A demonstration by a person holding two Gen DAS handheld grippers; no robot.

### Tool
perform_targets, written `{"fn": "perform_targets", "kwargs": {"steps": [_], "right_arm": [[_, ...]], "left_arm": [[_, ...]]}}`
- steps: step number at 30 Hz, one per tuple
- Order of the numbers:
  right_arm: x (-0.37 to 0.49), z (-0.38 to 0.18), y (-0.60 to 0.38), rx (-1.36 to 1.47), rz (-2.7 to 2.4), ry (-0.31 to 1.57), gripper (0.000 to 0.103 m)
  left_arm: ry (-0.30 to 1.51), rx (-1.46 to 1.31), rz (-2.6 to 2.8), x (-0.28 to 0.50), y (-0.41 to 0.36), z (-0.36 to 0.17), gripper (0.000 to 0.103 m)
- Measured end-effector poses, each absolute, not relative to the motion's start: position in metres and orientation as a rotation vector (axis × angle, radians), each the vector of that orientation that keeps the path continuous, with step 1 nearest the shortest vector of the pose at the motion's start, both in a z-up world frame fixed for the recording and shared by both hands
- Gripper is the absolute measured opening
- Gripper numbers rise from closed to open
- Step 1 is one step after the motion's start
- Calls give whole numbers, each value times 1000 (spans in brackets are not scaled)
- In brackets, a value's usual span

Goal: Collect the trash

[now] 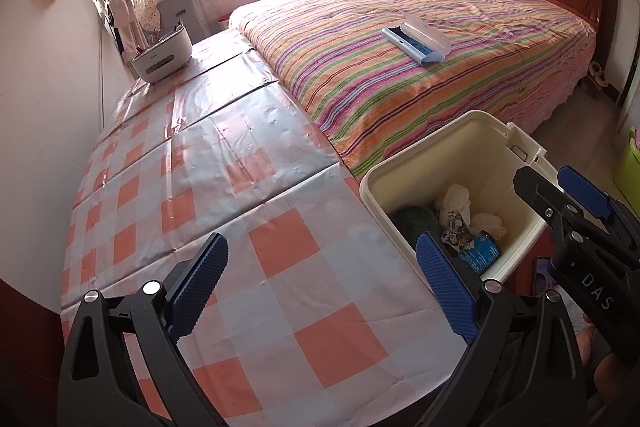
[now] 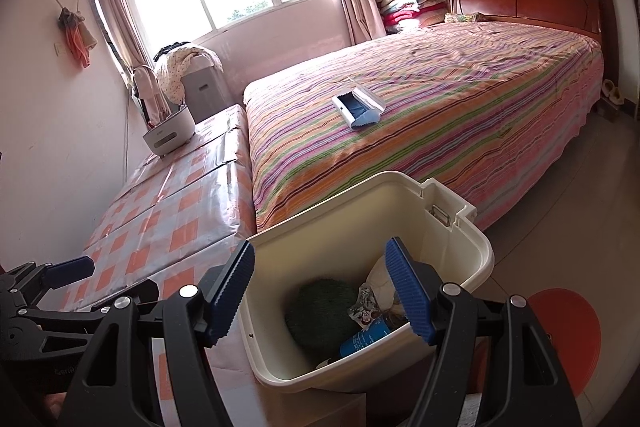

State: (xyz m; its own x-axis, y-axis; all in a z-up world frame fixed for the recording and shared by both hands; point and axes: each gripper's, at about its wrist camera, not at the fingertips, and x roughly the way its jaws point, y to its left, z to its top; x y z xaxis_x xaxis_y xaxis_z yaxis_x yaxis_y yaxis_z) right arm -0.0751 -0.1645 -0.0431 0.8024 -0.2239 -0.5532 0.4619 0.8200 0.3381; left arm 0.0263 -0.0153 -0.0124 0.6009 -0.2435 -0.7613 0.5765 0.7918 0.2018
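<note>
Cream bin (image 2: 476, 247) beside the checked table (image 1: 280, 267) holds a green pad (image 2: 320, 311), wrapper and can. Left hand-held gripper (image 1: 320, 283) gapes wide above the table, empty. Right hand-held gripper (image 2: 324, 295) tilts down over the bin, jaws apart, gripping nothing.

Checked-cloth table (image 1: 240, 227) bearing white container (image 1: 162, 53), striped bed (image 1: 400, 67) with open case (image 1: 416, 41)

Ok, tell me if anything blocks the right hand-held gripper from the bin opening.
Nothing visible does. The right hand-held gripper hangs open and empty over the cream bin, whose top is uncovered; trash, including a green pad and a blue can, lies at the bottom.
</note>
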Motion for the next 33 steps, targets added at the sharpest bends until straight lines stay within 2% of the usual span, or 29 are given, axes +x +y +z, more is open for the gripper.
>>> {"fn": "perform_targets", "kwargs": {"steps": [33], "right_arm": [[-96,-44,-196,525,-455,496,66]], "left_arm": [[725,568,-601,-6,-69,-19,96]]}}
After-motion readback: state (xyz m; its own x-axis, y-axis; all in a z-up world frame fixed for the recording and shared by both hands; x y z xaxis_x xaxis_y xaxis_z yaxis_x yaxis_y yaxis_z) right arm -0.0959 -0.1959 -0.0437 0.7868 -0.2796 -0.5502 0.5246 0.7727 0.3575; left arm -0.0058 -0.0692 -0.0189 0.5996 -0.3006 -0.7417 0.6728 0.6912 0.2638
